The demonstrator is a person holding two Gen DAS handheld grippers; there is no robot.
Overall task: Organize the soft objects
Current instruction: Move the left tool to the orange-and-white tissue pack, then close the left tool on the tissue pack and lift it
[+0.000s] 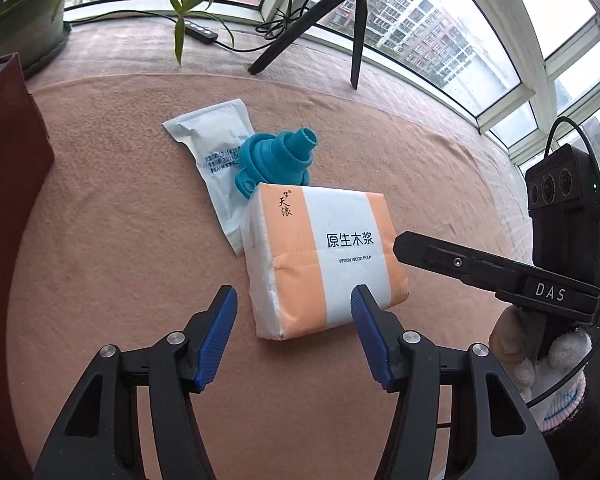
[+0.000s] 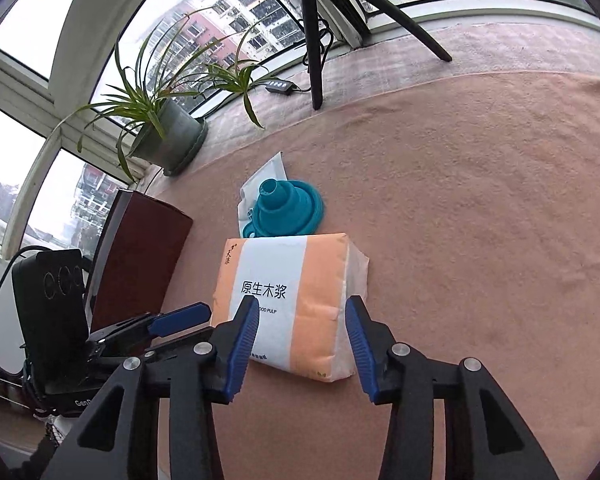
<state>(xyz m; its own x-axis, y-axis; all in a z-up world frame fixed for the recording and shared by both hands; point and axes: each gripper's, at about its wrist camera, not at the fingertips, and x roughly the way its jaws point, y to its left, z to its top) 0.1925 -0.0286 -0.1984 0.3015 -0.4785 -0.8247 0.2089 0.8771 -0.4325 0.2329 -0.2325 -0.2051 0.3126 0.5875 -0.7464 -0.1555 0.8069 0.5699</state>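
Orange-and-white tissue pack (image 2: 290, 306) is lying on the desk (image 2: 480, 220), touching the teal silicone funnel (image 2: 286, 208) behind it. Right gripper (image 2: 302, 342) and left gripper (image 1: 294, 334) are both hovering spread beside the pack, seemingly approaching; grasping likely calls for straddling and closing gently.

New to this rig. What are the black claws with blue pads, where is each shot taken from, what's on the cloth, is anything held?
No robot here: a person holds a two-finger gripper in each hand, with a fisheye camera looking along its fingers. One picture looks out over the left gripper, the other over the right gripper. Both are open and hold nothing. On the pink cloth lie an orange-and-white tissue pack, a teal collapsible funnel just behind it, and a white sachet partly under the funnel. In the right wrist view the right gripper's pads flank the pack's near end, apparently not yet touching. Beyond stand a potted plant and a tripod.
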